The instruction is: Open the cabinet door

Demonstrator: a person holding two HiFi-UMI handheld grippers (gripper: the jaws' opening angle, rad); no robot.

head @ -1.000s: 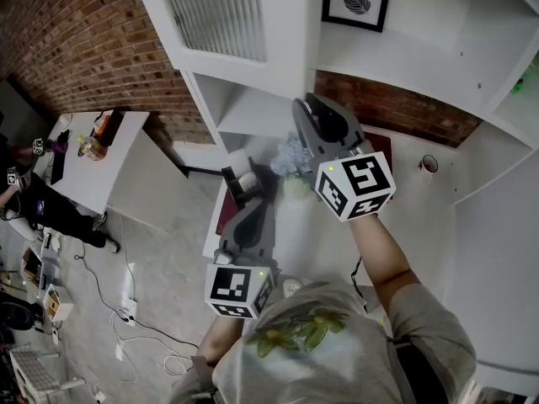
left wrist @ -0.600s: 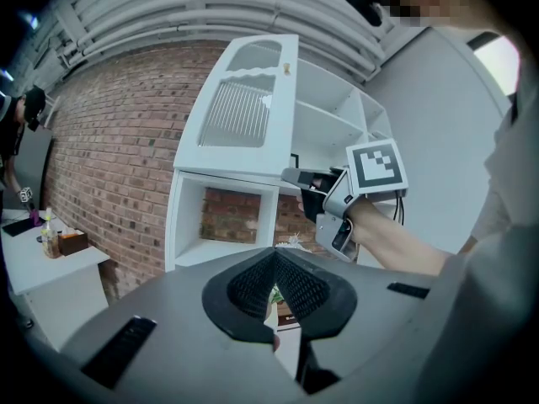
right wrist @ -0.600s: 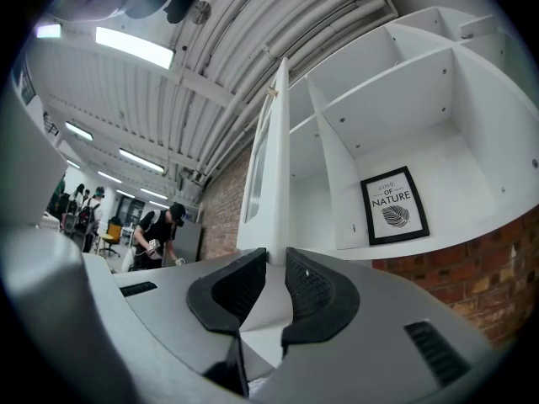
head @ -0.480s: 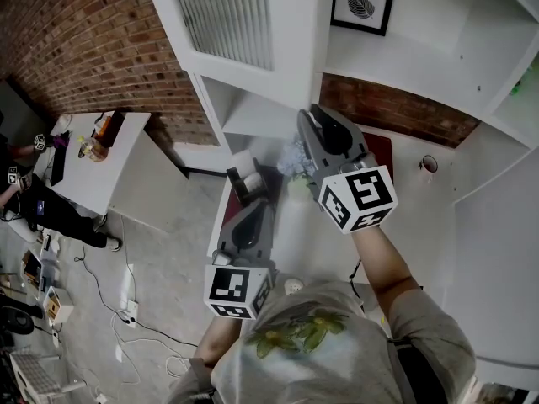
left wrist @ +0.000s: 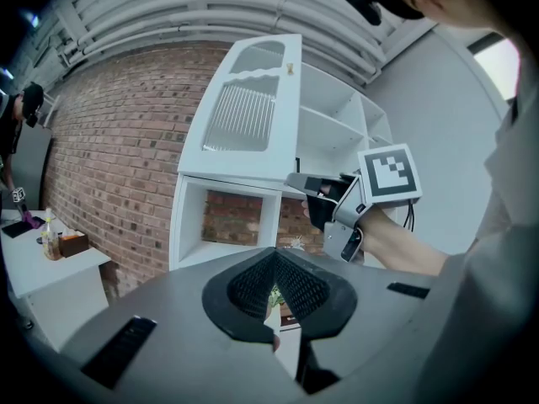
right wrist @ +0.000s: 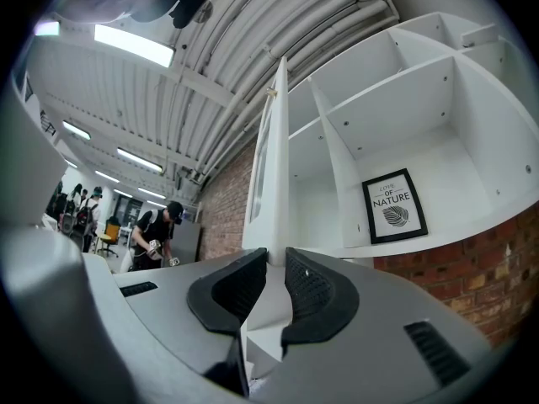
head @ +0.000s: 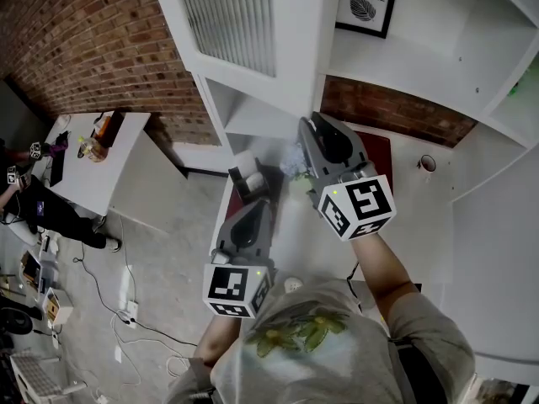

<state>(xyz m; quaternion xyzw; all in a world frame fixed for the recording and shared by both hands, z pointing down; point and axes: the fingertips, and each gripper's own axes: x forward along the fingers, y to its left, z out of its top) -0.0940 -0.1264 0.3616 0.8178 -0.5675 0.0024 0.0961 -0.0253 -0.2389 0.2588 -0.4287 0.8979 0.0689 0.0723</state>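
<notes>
Far left, a person [head: 46, 207] stands by a side worktop [head: 101, 175], not involved. The left tool [left wrist: 274, 255] hangs low in front of the cabinet with its pads pressed together on nothing and takes no part. The cabinet door [head: 244, 32], white with a ribbed pane, stands swung well out from the cabinet, and the shelves [head: 438, 53] behind it are bare to view. The right tool [right wrist: 271, 259] is pinching the door's free edge, and the panel runs straight up between its pads. Since a second ago that tool and the door edge have crept slightly sideways in the head view, and the grip is unchanged. Judgement: the door is being drawn on its hinge and opening is largely done; only the last swing and the release are left. The framed poster [head: 368, 2] sits on the shelf at right.
</notes>
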